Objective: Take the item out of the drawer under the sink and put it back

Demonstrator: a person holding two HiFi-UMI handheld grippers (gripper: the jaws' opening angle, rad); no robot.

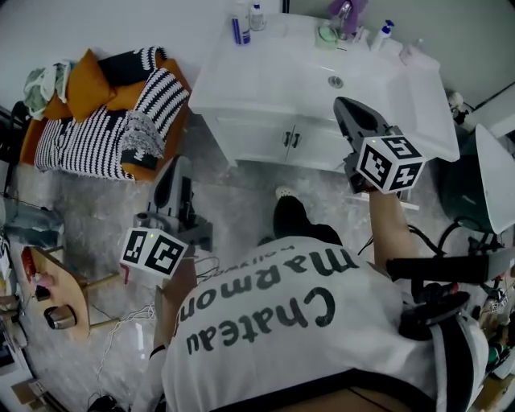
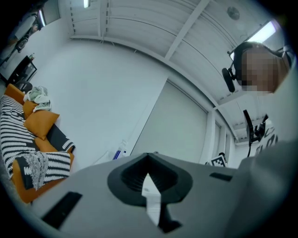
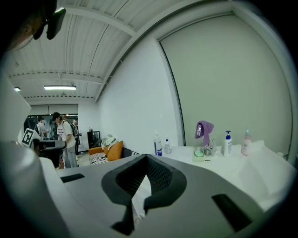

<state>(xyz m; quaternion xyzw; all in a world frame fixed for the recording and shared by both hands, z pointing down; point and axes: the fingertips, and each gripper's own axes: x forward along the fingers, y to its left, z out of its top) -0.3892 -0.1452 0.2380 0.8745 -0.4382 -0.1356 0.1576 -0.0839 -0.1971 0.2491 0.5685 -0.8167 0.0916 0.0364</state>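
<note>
Your white shirt [image 1: 265, 322] carries black lettering, upside down in the head view: "Chateau" and, past it, "Marmon". A smaller line beyond that is unreadable. The print on the bottles [image 1: 241, 28] by the sink is too small to read.

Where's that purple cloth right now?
Head view, top right: the purple cloth hangs at the white sink counter's back edge, beside a white pump bottle.
</note>
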